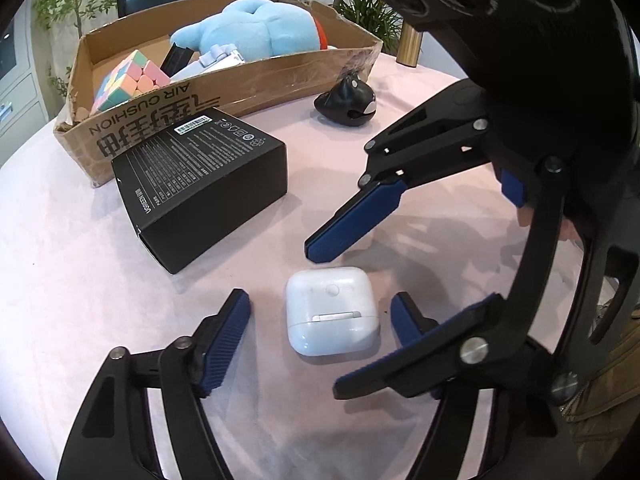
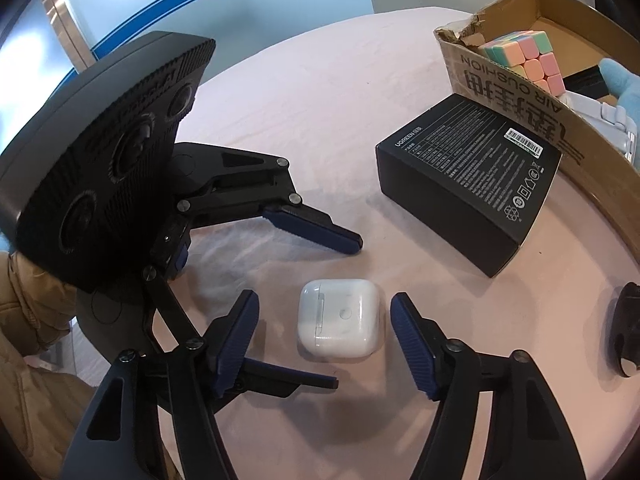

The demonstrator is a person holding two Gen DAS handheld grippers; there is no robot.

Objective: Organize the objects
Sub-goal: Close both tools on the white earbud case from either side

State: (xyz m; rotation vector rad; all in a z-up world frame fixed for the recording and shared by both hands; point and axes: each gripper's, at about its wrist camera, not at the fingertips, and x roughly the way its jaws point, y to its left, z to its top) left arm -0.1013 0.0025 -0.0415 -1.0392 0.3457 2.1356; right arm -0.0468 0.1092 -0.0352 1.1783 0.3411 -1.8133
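Note:
A white earbud case [image 1: 331,310] lies on the pink tablecloth, also in the right wrist view [image 2: 338,317]. My left gripper [image 1: 320,320] is open with the case between its fingers, not touching. My right gripper [image 2: 324,324] is open around the same case from the other side. It shows in the left wrist view [image 1: 340,320] and the left gripper shows in the right wrist view [image 2: 348,312]. A black product box [image 1: 200,186] lies just beyond. A cardboard box [image 1: 224,92] behind it holds a pastel cube [image 1: 128,80], a blue plush [image 1: 256,34] and small items.
A black rounded object [image 1: 347,104] lies right of the cardboard box, and at the right edge of the right wrist view [image 2: 626,334]. The round table's edge [image 1: 24,140] curves on the left. Plants and cabinets stand behind.

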